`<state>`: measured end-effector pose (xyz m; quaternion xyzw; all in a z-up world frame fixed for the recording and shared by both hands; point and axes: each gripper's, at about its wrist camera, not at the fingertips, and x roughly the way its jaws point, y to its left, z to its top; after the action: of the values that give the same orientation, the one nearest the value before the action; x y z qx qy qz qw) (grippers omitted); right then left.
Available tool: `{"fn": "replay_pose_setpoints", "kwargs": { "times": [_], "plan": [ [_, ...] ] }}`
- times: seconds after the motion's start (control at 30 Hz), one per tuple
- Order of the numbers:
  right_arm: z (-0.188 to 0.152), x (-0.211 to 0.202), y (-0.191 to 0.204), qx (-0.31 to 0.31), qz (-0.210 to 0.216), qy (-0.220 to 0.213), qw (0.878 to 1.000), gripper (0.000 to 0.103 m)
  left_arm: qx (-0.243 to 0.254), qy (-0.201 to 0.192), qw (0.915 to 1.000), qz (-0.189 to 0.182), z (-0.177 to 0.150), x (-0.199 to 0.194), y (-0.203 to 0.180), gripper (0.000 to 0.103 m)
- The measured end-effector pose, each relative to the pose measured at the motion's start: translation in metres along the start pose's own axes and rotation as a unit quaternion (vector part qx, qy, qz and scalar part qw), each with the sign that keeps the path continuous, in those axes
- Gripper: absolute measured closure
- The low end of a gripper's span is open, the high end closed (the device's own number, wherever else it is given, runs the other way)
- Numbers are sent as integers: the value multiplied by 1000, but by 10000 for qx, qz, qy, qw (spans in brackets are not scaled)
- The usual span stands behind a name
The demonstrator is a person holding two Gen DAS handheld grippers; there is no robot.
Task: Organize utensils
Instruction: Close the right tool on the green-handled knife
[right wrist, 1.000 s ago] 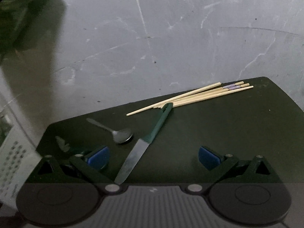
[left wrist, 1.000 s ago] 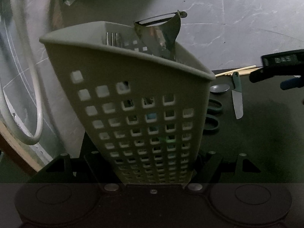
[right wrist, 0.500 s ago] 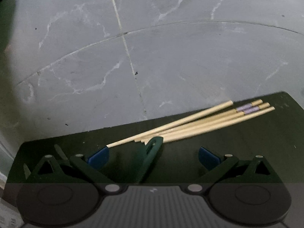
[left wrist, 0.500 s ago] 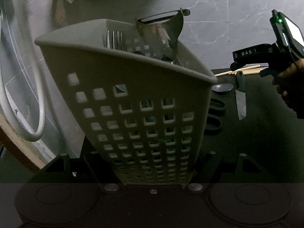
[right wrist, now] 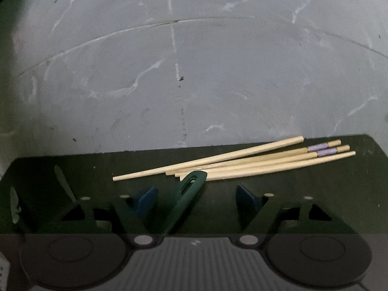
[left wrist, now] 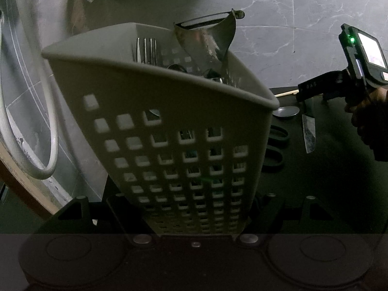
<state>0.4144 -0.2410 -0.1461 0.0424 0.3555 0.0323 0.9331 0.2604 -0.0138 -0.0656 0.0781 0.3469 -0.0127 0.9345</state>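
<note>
Dark mat [right wrist: 315, 194]: chopsticks [right wrist: 242, 165] lying bundled at far edge, overlapping green knife handle [right wrist: 186, 194]. Spoon [left wrist: 285, 111] and scissors [left wrist: 276, 145] lying beside the perforated grey caddy [left wrist: 181, 133], which is holding fork [left wrist: 146, 49] and peeler [left wrist: 208, 38]. Left gripper [left wrist: 194, 218] is clamping the caddy's base. Right gripper [right wrist: 194, 196] is narrowing its jaws around the handle, pads not yet touching.

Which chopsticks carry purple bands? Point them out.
The two middle chopsticks in the bundle on the dark mat. Each has a purple band near its thick right end; the top and bottom sticks are plain wood.
</note>
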Motion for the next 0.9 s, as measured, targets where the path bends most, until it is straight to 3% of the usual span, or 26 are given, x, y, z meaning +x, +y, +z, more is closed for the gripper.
{"fn": "replay_pose_setpoints", "kwargs": {
  "times": [0.47,0.9],
  "plan": [
    [1,-1,20,-402,76,-33,9992,86,7,-4,10000,-5,0,-1,0,24],
    [-5,-6,32,-816,88,-21,9966,90,15,-40,10000,-26,-1,-1,1,24]
  ]
}}
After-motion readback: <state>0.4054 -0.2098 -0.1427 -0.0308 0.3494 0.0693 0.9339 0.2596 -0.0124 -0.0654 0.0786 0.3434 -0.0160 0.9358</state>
